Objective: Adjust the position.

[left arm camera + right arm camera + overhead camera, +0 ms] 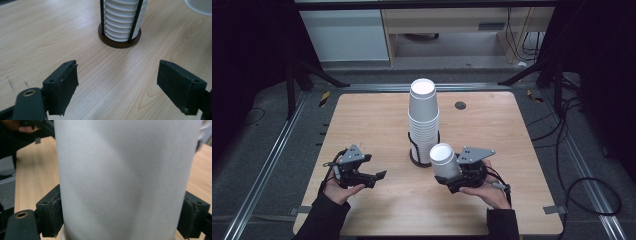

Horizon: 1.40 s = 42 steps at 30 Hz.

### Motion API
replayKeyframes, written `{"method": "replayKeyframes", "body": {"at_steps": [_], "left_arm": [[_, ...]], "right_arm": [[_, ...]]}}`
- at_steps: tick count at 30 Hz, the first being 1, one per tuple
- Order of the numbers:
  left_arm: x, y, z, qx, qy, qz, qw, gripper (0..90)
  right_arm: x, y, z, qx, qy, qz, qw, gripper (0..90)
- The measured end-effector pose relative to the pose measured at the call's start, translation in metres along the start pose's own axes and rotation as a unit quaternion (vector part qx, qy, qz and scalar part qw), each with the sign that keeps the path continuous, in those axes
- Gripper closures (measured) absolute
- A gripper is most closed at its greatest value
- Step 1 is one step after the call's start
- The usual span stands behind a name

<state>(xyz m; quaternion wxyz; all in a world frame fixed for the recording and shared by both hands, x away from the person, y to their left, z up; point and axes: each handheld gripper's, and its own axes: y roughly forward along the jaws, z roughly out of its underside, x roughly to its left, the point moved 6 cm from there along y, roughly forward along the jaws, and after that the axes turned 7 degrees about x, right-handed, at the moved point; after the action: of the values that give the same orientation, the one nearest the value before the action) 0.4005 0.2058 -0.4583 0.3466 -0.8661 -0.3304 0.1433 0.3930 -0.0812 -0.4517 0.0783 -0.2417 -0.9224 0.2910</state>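
Observation:
A tall stack of white paper cups [423, 119] stands upside down in a black wire holder with a dark round base [119, 41] at the table's middle. My right gripper [451, 176] is shut on a single white cup [444, 159], held just right of the stack; both black jaws press on the cup's wall [125, 180] in the right gripper view. My left gripper [379, 176] hovers low over the wood left of the holder, open, with nothing between its wide-apart pads [63, 86].
The wooden table [362, 125] has a small dark grommet [460, 105] at the back right. Metal rails, tripod legs and cables surround the table on the floor. Bare wood lies in front of and beside the holder.

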Motion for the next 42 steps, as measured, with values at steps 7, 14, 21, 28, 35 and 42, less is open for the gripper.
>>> {"method": "replayKeyframes", "body": {"at_steps": [7, 14, 21, 28, 35, 42], "left_arm": [[-0.007, -0.002, -0.003, -0.003, 0.011, 0.014, 0.9998, 16.2], [-0.016, -0.004, -0.007, -0.003, 0.023, 0.030, 0.9993, 16.0], [-0.022, -0.005, -0.009, -0.002, 0.030, 0.042, 0.9987, 15.7], [-0.025, -0.006, -0.011, -0.003, 0.033, 0.051, 0.9981, 15.2], [-0.029, -0.007, -0.013, -0.004, 0.038, 0.062, 0.9973, 14.5], [-0.034, -0.010, -0.015, -0.009, 0.044, 0.072, 0.9964, 14.1]], "right_arm": [[0.010, 0.017, 0.000, 0.020, -0.016, -0.029, 0.9993, 13.9], [0.018, 0.032, -0.001, 0.033, -0.028, -0.057, 0.9974, 13.9], [0.024, 0.043, -0.003, 0.042, -0.038, -0.073, 0.9957, 13.9], [0.028, 0.051, -0.009, 0.050, -0.054, -0.082, 0.9940, 14.0], [0.031, 0.058, -0.013, 0.056, -0.065, -0.093, 0.9919, 14.0], [0.033, 0.066, -0.015, 0.065, -0.074, -0.100, 0.9902, 14.0]]}}
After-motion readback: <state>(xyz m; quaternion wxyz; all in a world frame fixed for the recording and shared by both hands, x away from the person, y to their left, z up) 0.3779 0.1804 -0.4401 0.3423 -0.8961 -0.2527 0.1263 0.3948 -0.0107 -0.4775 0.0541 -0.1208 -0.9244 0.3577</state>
